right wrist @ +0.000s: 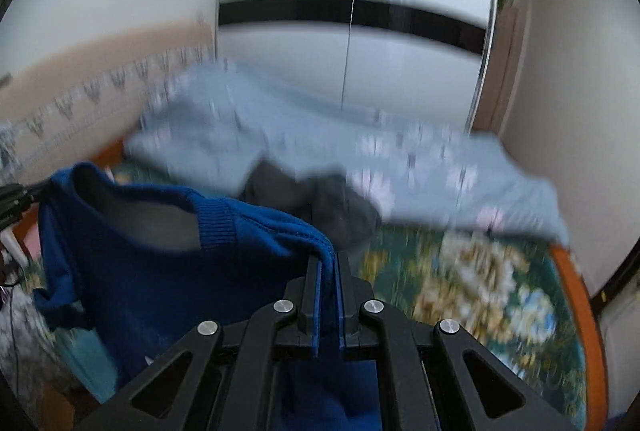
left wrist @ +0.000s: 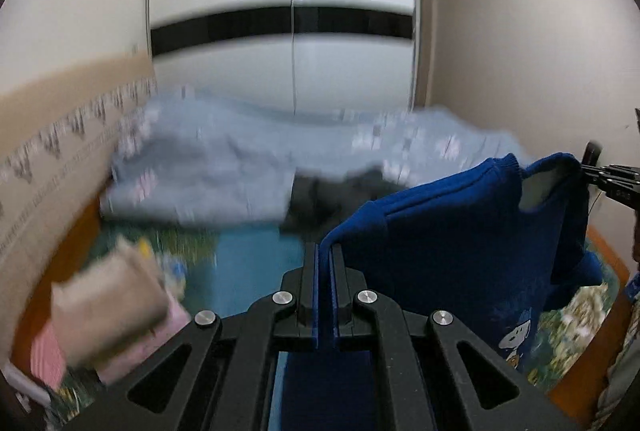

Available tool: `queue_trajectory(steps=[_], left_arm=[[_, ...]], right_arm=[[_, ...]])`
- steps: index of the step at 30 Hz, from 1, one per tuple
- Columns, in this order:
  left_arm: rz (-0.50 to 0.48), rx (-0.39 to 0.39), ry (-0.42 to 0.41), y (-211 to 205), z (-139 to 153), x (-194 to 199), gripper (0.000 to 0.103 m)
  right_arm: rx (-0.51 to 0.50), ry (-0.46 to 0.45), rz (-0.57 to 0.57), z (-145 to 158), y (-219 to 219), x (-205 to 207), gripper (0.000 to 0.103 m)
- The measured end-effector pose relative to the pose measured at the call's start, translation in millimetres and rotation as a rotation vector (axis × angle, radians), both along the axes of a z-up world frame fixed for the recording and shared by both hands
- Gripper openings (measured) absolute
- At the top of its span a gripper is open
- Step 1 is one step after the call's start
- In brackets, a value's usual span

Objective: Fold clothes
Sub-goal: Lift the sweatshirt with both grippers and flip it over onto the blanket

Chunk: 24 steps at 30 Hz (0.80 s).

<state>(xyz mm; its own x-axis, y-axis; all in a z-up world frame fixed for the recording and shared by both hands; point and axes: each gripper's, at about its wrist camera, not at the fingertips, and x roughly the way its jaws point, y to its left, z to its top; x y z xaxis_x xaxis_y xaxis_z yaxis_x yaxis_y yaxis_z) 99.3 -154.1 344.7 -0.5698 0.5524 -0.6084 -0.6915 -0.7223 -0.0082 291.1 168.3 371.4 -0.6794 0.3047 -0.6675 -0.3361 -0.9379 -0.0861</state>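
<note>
The blue sweater (left wrist: pixel 460 243) hangs in the air between the two claws, above the bed (right wrist: pixel 480 295) with its flowered cover. The left claw (left wrist: pixel 325 259) is closed on one shoulder of it, with blue cloth pinched between the pads, and the right claw (right wrist: pixel 329 267) is closed on the other shoulder in the same way, so the neck opening sags between them. I judge that this garment is only at the start: it is lifted and spread, but no fold is made in it yet, and it must be laid flat before sleeves and body can be folded. At the near left of the bed a small stack of folded pieces (left wrist: pixel 108 307), beige and pink, suggests that some clothes are finished. A light blue quilt (left wrist: pixel 248 171) and something dark grey (right wrist: pixel 320 207) lie farther back; whether the grey thing is clothing I cannot tell, because both views are blurred. The lower part of the sweater is hidden under the claws.
</note>
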Motion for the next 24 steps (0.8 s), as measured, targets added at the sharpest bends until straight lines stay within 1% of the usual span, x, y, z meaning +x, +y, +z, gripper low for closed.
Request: queue_trajectory(steps=[2,4,5,6,7,8,10,14,22,23,24], left_arm=[[0.016,-0.052,-0.086,8.0,-42.3,-19.2,0.004],[0.027,-0.101,-0.155,14.7,-80.2,-29.7,0.004],[0.037,-0.123,-0.177,17.7,-96.1,-33.8,0.003],[0.051,-0.140,-0.188,20.1,-109.0,-37.6,0.000],[0.068,-0.153,-0.197,22.0,-119.2,-42.3,0.000],[0.084,-0.154,-0.209,22.4,-124.6,-47.8,0.000],[0.111,-0.123,-0.271,24.0,-137.4,-70.1,0.000],[0.151,-0.109,-0.347,35.1,-168.6,-102.4,0.000],[0.165,-0.034,-0.577,43.4,-247.8,-130.5,0.000],[0.165,-0.024,-0.597,46.8,-256.0,-132.6,0.000],[0.160,-0.021,-0.599,52.3,-262.4,-133.4,0.002]], right_arm=[[-0.038,-0.079,-0.015,-45.4,11.7,-17.5,0.006],[-0.079,-0.135,-0.036,-84.2,20.8,-29.9,0.006],[-0.093,-0.157,-0.046,-99.5,26.3,-35.9,0.006],[-0.103,-0.175,-0.055,-112.0,32.5,-41.9,0.006],[-0.113,-0.194,-0.064,-124.6,38.7,-47.8,0.006],[-0.122,-0.213,-0.073,-137.2,44.8,-53.8,0.006],[-0.139,-0.247,-0.090,-160.3,56.8,-66.8,0.006],[-0.158,-0.297,-0.124,-195.4,77.7,-96.4,0.006],[-0.198,-0.359,-0.156,-247.2,113.3,-117.5,0.006],[-0.203,-0.364,-0.158,-252.3,116.5,-117.4,0.006],[-0.209,-0.368,-0.160,-256.3,119.1,-117.0,0.006]])
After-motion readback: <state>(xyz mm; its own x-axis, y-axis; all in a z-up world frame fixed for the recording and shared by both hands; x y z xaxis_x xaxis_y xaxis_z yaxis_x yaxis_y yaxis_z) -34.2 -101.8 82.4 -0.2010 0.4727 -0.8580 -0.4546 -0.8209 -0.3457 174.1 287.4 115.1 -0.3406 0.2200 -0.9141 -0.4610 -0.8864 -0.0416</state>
